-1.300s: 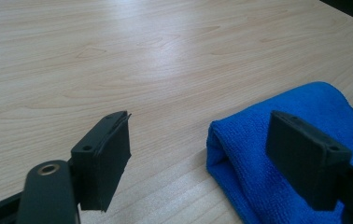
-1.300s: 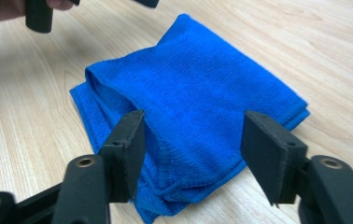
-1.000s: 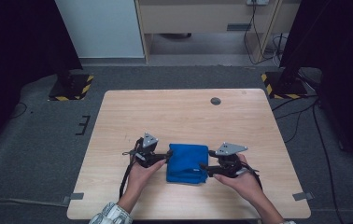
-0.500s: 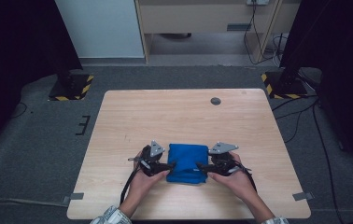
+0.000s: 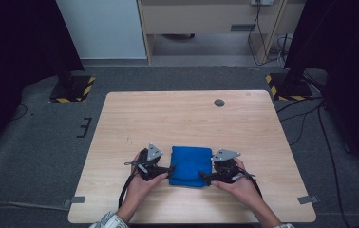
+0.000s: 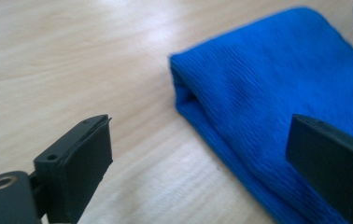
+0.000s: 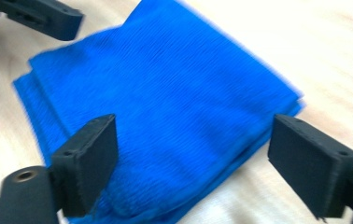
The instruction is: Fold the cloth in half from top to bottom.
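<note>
A folded blue cloth (image 5: 190,165) lies flat on the wooden table (image 5: 187,118), near its front edge. My left gripper (image 5: 169,169) sits at the cloth's left side, open, its jaws straddling the folded near-left corner of the blue cloth (image 6: 277,107) just above the table. My right gripper (image 5: 202,178) is at the cloth's right side, also open. In the right gripper view the blue cloth (image 7: 165,112) lies between and beyond the wide-spread jaws, and the left gripper's jaw shows at the top left. Neither gripper holds anything.
A small dark round spot (image 5: 219,102) sits near the table's far edge. Bare wood stretches behind the cloth. Yellow-black striped stand bases (image 5: 73,90) rest on the grey floor beyond the back corners.
Both grippers have moved inward and slightly toward the table's front, closing in on the cloth's two sides. The cloth lies where it was.
</note>
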The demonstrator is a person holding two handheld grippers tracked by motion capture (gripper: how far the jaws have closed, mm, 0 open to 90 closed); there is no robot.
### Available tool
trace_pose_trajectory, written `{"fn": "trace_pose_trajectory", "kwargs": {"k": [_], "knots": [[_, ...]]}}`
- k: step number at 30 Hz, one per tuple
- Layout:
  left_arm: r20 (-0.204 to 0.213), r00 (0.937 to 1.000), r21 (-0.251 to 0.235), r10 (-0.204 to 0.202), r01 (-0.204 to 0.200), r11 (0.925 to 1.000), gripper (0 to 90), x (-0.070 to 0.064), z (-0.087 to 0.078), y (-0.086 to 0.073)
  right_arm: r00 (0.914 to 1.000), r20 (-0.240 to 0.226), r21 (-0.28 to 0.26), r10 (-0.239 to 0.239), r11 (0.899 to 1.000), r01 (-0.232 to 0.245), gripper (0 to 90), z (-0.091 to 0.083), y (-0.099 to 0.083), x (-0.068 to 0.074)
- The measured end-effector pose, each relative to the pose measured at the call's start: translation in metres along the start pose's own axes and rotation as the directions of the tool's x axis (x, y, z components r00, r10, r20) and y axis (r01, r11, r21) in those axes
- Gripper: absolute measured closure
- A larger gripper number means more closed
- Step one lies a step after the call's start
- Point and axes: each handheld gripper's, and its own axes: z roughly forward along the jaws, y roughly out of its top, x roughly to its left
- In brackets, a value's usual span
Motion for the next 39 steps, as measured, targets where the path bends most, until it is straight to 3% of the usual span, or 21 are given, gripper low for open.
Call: {"fn": "trace_pose_trajectory", "kwargs": {"k": [1, 2, 8, 16, 23, 28, 31, 39], "knots": [[0.000, 1.0000, 0.000, 0.000, 0.000, 1.0000, 5.3, 0.000, 0.000, 0.000, 1.0000, 0.000, 0.000, 0.000, 1.000, 0.000, 14.5, 0.000, 0.000, 0.000], [-0.023, 0.9996, -0.008, -0.013, 0.013, 0.9999, 5.3, 0.008, -0.003, 0.002, 0.9993, 0.026, -0.022, 0.026, 0.999, -0.026, 11.6, -0.003, 0.003, -0.006], [-0.056, 0.9952, -0.025, -0.080, 0.078, 0.9966, 5.2, 0.033, -0.010, 0.003, 0.9905, 0.081, -0.087, 0.111, 0.991, -0.104, 10.1, -0.015, 0.006, -0.033], [-0.097, 0.9887, 0.000, -0.114, 0.114, 0.9935, 5.7, 0.065, -0.015, -0.005, 0.9728, 0.138, -0.078, 0.186, 0.981, -0.177, 9.7, -0.025, -0.007, -0.065], [-0.108, 0.9860, 0.042, -0.127, 0.132, 0.9903, 6.0, 0.085, -0.015, -0.015, 0.9569, 0.173, -0.060, 0.233, 0.972, -0.226, 10.0, -0.029, -0.021, -0.089], [-0.116, 0.9855, 0.062, -0.124, 0.132, 0.9893, 6.0, 0.092, -0.013, -0.020, 0.9424, 0.195, -0.058, 0.272, 0.962, -0.266, 10.1, -0.033, -0.028, -0.105], [-0.122, 0.9846, 0.072, -0.125, 0.135, 0.9883, 6.0, 0.094, -0.011, -0.021, 0.9397, 0.209, -0.050, 0.271, 0.963, -0.266, 10.1, -0.035, -0.028, -0.113], [-0.137, 0.9843, 0.106, -0.111, 0.126, 0.9864, 6.2, 0.098, -0.004, -0.025, 0.9206, 0.237, -0.056, 0.310, 0.950, -0.306, 9.9, -0.035, -0.030, -0.131]]}}
